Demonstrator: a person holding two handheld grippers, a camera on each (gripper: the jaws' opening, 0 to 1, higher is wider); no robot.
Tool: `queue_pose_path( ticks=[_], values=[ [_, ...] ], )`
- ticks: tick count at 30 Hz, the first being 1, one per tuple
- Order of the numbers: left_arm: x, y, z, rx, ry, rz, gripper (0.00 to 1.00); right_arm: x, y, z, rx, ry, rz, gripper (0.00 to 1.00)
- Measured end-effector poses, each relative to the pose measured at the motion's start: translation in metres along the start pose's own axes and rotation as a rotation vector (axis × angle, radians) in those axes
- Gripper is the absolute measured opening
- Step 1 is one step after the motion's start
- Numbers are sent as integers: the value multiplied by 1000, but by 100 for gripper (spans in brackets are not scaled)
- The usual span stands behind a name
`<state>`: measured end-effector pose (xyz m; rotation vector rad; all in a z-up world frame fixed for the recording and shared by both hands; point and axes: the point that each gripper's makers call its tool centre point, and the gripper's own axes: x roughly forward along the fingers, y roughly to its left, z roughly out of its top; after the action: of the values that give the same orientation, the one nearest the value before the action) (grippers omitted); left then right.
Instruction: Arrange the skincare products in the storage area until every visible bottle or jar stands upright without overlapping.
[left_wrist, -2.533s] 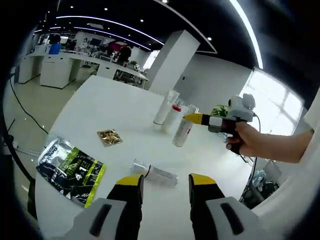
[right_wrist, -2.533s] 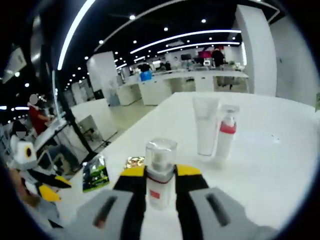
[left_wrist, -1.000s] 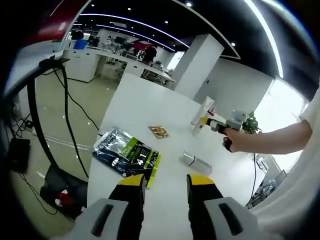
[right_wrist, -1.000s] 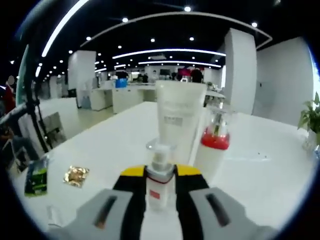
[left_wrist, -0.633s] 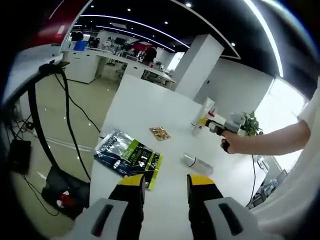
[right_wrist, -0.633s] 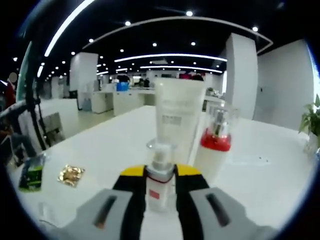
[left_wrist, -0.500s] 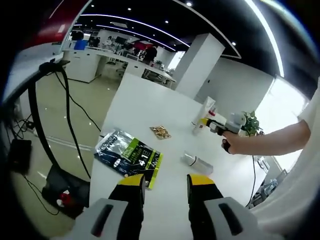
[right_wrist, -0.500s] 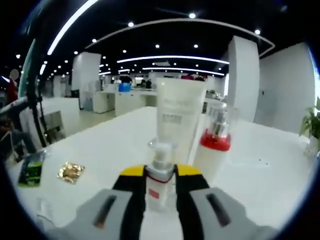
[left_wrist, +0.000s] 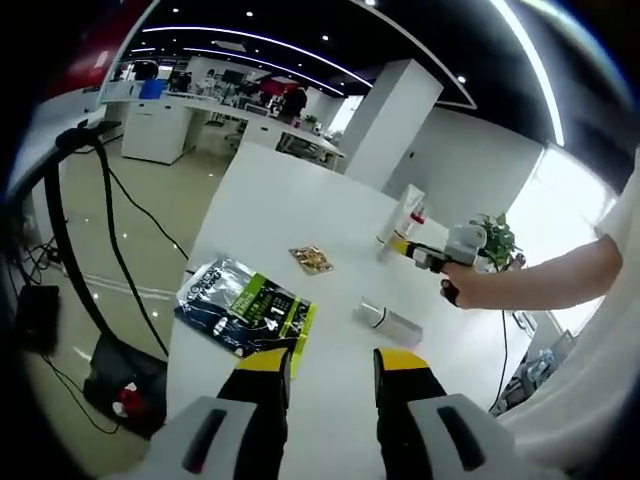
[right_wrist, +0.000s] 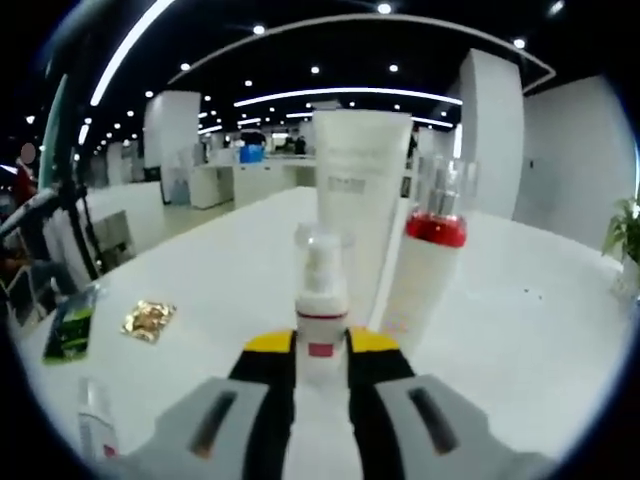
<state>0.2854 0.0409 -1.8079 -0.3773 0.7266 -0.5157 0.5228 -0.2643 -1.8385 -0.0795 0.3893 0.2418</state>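
Right gripper (right_wrist: 321, 352) fingers clasp upright pump bottle (right_wrist: 321, 300) beside tube (right_wrist: 361, 190); left gripper (left_wrist: 325, 362) fingers parted, empty.

Open-plan office or lab floor: long white counters (left_wrist: 165, 120) at upper left of the left gripper view, dark ceiling with curved white LED strips (right_wrist: 340, 95), big square white column (left_wrist: 385, 125), glossy pale floor (left_wrist: 150, 215), potted green plant (left_wrist: 497, 237) by bright window at right.
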Motion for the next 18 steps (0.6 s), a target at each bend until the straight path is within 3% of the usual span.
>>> queue_pose_path(
  ticks=[8, 18],
  values=[
    [-2, 1, 0, -4, -4, 13, 34, 8, -3, -11, 95, 36, -14, 17],
    [-3, 4, -5, -3, 8, 26, 34, 14, -4, -16, 106, 66, -39, 17]
  ],
)
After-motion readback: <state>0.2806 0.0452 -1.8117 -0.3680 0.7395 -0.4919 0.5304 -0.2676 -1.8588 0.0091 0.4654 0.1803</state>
